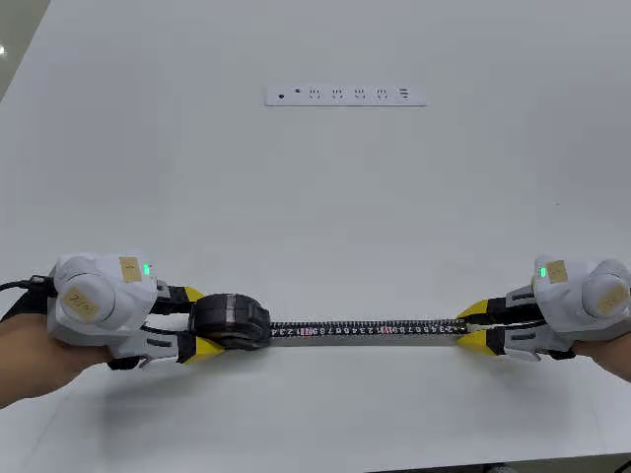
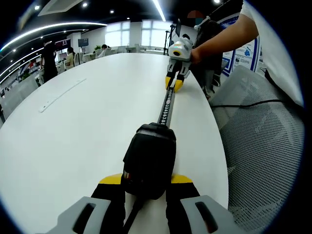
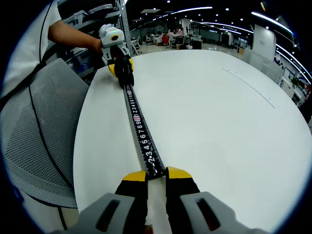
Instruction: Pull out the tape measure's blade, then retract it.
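Tape measure point(image 1: 230, 321) sits at lower left of the head view, its body clamped between the left gripper's point(image 1: 200, 319) jaws. Its blade point(image 1: 365, 329) runs along the table point(image 1: 315, 217) to the right gripper point(image 1: 473, 324), pinched on the tip. The body looks rigid and easy to hold by its sides; the thin, springy blade would likely snap back fast.

White table point(image 1: 315, 197), mesh chair point(image 2: 263, 146), ceiling lights point(image 2: 158, 9)
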